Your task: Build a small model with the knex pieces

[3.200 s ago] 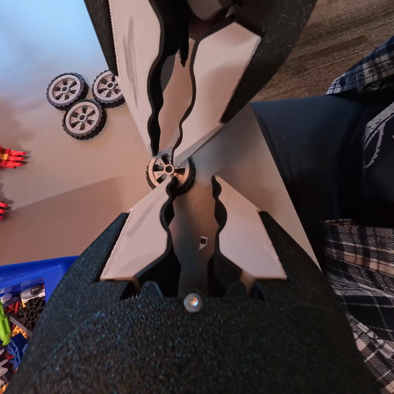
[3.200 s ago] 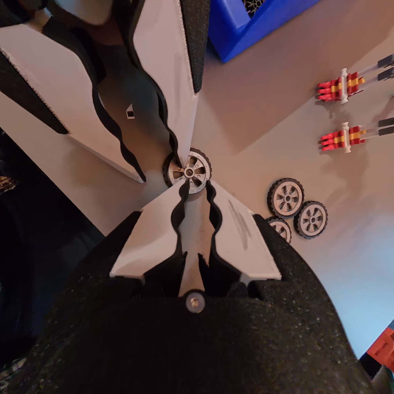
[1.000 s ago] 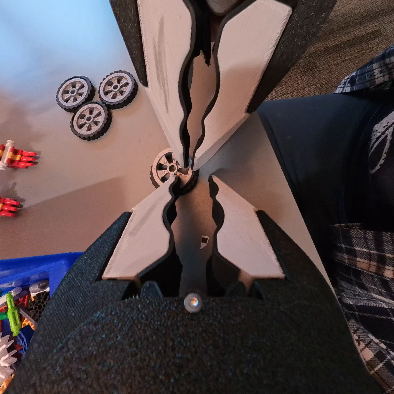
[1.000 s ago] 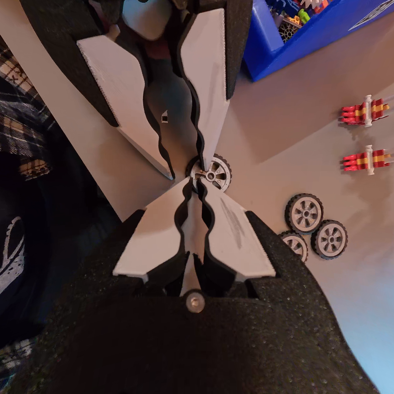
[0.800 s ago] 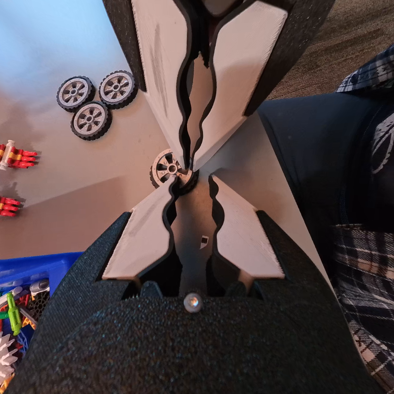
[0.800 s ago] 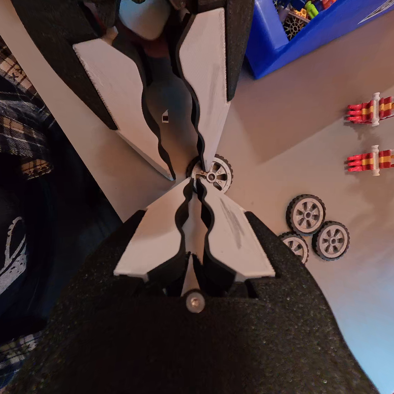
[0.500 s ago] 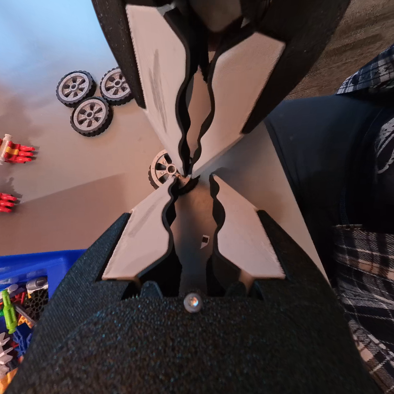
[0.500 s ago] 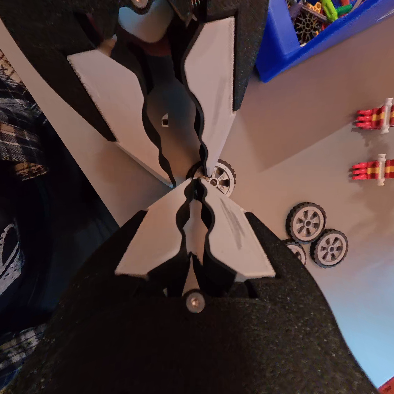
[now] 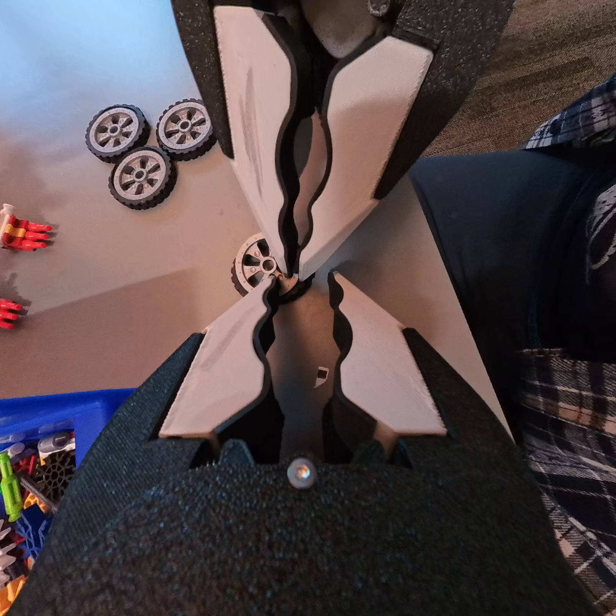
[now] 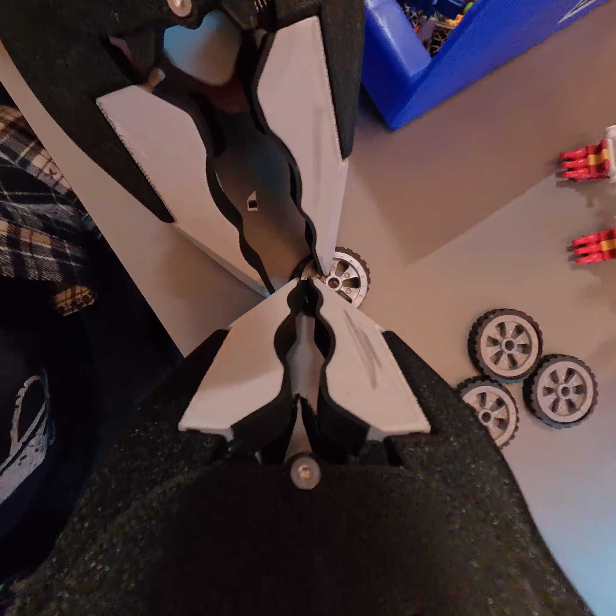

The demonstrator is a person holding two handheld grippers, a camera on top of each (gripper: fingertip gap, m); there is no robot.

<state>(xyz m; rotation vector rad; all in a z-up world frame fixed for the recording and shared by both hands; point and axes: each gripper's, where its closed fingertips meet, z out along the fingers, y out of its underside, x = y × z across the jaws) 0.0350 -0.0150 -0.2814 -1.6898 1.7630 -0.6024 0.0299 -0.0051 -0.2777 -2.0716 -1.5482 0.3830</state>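
Grey table [image 9: 116, 316] with wheels [image 9: 140, 181], blue bin [image 10: 433, 83]

The wheel [image 9: 255, 268] had a silver-grey spoked hub and black tyre, as did three loose wheels [image 9: 140, 178]. Each hand-held gripper [image 9: 301, 286] showed white fingers [image 9: 233, 363] edged black on speckled black bodies. The worktop [image 9: 116, 316] was grey-beige, the bin [image 9: 66, 408] blue, the connectors [image 10: 586, 165] red and yellow, the sleeve [image 9: 573, 433] navy plaid

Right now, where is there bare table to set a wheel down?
Free: the table between the blue bin, the red pieces and the single wheel; also beyond the three wheels. Crowded: the near edge, where the left gripper, open, and the right gripper, shut on that wheel's rim, meet.
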